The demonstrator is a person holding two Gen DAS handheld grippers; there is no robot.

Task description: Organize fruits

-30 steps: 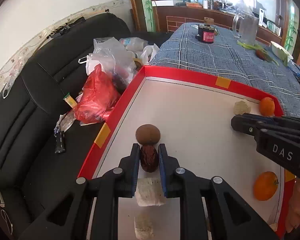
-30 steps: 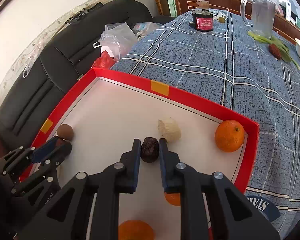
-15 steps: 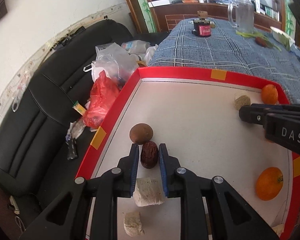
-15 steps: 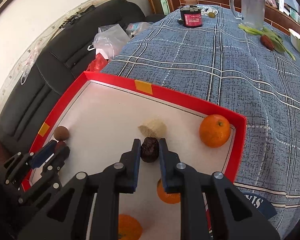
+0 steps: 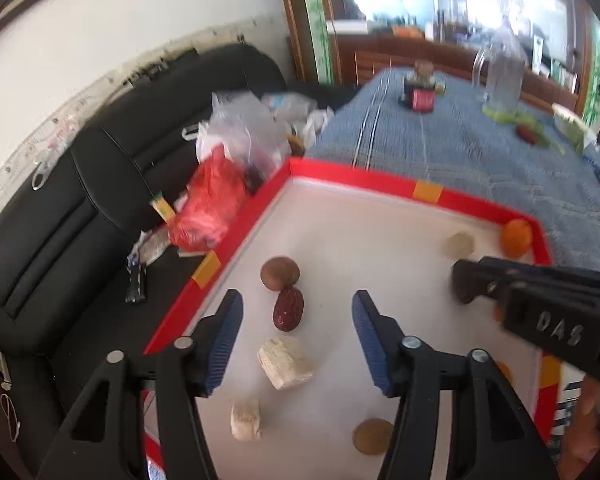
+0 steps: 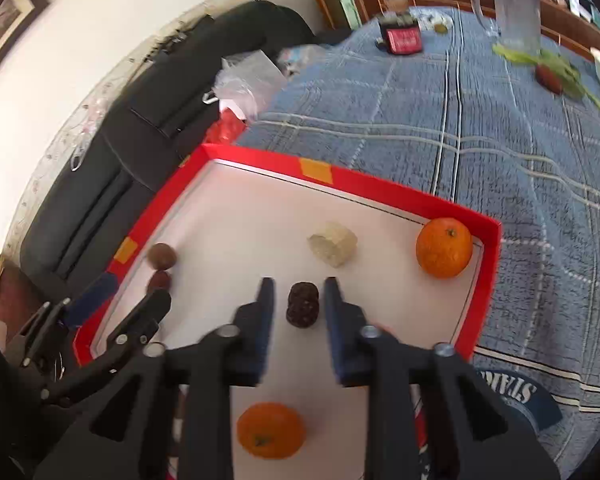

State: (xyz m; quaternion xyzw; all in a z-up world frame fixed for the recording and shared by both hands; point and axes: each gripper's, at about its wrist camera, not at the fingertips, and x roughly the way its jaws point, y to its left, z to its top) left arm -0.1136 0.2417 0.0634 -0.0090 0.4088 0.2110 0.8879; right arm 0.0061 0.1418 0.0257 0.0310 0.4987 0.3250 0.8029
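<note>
**Two grippers over a red tray of fruit**

A red tray [image 5: 342,174] with a white floor sits on a table with a blue checked cloth [image 6: 500,128]. A black sofa [image 5: 80,208] is beside it.

The left gripper [image 5: 296,334] has its fingers spread wide apart. It holds nothing. A dark red date [image 5: 288,309] lies on the tray floor between the finger tips, not touching them. A round brown fruit [image 5: 279,273] sits just beside the date, near the tray's left wall. A pale chunk [image 5: 285,362] lies close to the date too.

The right gripper [image 6: 298,302] has its fingers a little apart. A dark bumpy fruit [image 6: 302,304] sits between them. There is a small gap on each side, so the fingers are not pinching it.

One orange [image 6: 444,247] rests in the far right corner of the tray. Another orange [image 6: 270,430] lies near the front. A second pale chunk [image 6: 333,243] sits in the middle.
</note>
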